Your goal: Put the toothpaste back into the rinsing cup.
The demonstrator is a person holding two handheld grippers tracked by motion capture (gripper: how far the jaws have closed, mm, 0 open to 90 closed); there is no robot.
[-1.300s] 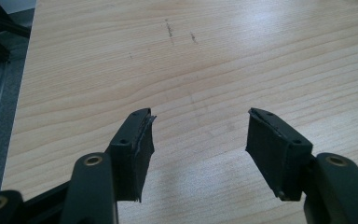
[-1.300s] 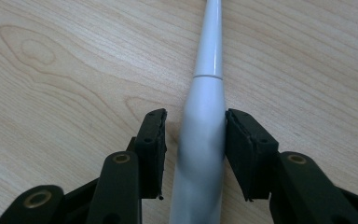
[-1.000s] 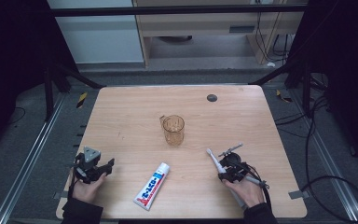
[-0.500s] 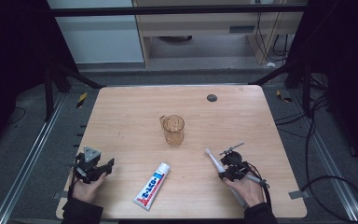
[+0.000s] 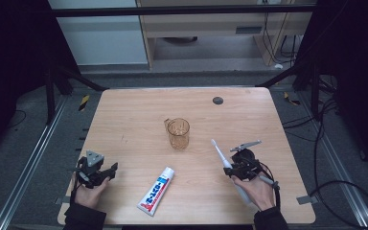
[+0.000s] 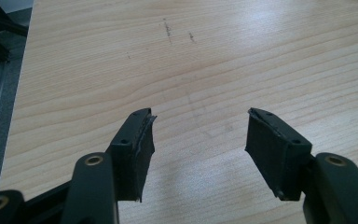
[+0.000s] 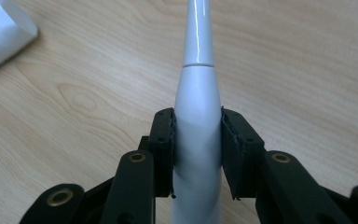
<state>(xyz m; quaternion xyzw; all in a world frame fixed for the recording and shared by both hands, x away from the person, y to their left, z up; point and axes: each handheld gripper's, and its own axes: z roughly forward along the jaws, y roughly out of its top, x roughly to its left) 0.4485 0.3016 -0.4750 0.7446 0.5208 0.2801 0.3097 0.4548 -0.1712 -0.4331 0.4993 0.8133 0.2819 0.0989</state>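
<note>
My right gripper (image 5: 234, 170) (image 7: 196, 149) is shut on the handle of a white electric toothbrush (image 5: 222, 155) (image 7: 196, 98); both pads press its sides and its thin neck points away toward the cup. The toothbrush is lifted a little off the wood. An amber see-through cup (image 5: 178, 133) with a handle stands upright at the table's middle. A white toothpaste tube (image 5: 155, 190) (image 7: 2, 35) lies flat near the front edge. My left gripper (image 5: 109, 171) (image 6: 198, 140) rests open at the front left, with bare wood between its pads.
The wooden table (image 5: 134, 115) has a dark round hole (image 5: 217, 100) at the back right. Cables trail on the floor to the right. Metal rails run along both sides of the table.
My right gripper has risen with the toothbrush, whose head now reaches farther toward the cup. The left gripper, cup and tube have not moved.
</note>
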